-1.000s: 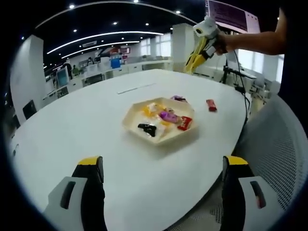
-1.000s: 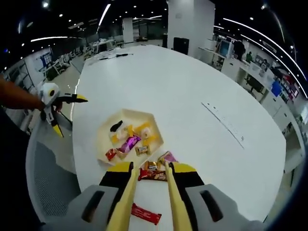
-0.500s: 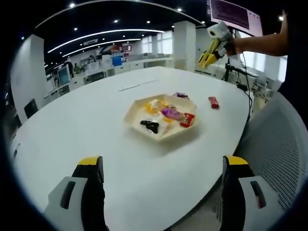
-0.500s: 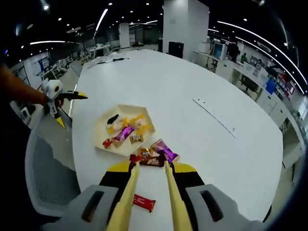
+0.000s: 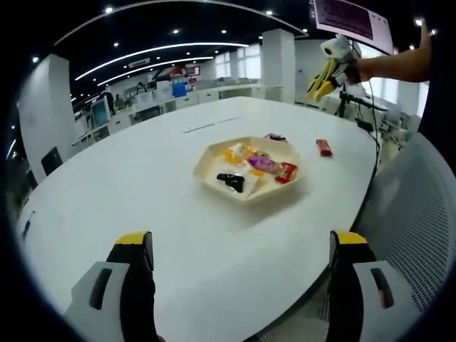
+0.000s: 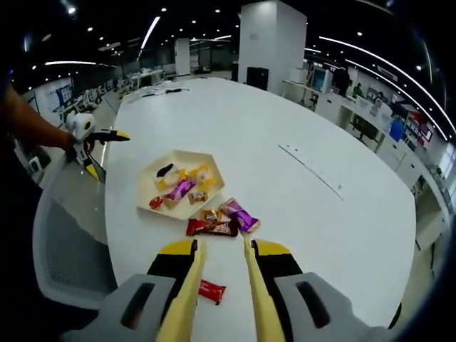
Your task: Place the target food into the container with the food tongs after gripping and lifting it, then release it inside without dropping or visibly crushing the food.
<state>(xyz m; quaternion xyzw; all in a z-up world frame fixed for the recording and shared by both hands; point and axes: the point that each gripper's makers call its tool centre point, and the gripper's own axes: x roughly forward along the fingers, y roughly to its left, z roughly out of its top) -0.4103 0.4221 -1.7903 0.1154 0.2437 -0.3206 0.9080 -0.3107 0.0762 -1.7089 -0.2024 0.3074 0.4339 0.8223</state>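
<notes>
White table [image 6: 299, 135], filling mid-frame, with wide bare room to the right; its edge and a mesh chair [image 6: 64, 242] sit lower left. Hexagonal tray [image 6: 214, 187], centre-left, holds wrapped sweets. Loose snacks [image 6: 222, 219] lie just below the tray; one red bar [image 6: 211, 290] sits between the tongs [image 6: 219, 285], whose arms stand apart on nothing. Judged light, crinkly, slippery, with a crushable filling: grip mid-length across the wrapper. Left gripper [image 5: 235, 256] jaws wide, lower frame
</notes>
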